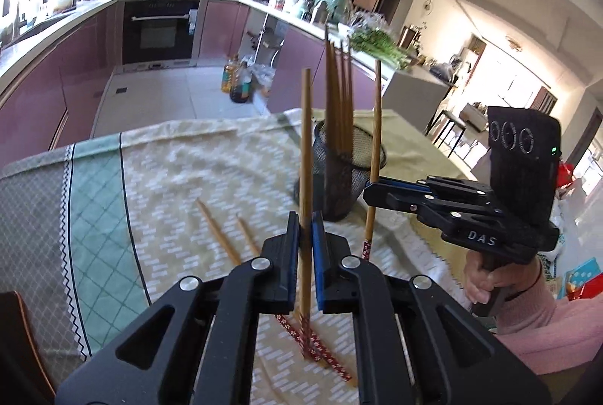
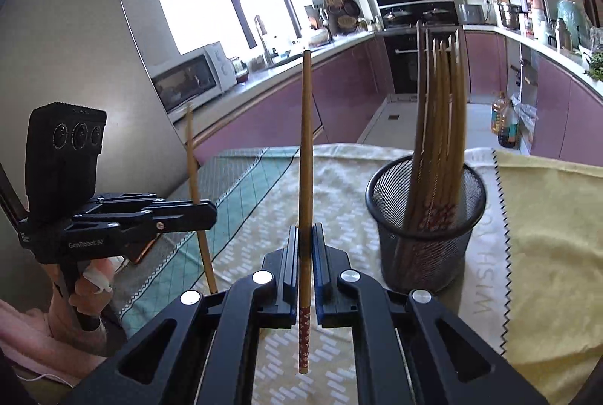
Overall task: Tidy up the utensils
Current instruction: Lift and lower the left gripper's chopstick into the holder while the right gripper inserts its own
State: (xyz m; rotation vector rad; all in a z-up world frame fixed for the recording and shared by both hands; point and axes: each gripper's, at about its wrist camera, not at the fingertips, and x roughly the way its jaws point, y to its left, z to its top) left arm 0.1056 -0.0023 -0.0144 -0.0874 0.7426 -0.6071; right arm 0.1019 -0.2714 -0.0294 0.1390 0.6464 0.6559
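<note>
Chopsticks [image 1: 222, 235] loose on cloth, only in left-wrist view

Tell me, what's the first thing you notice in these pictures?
Two black grippers, each pinching one chopstick upright: the left gripper holds its chopstick above the patterned tablecloth, and the right gripper holds another chopstick just left of a black mesh cup. That cup, standing on the table, is stuffed with a bundle of chopsticks. More loose chopsticks lie flat on the cloth.
</note>
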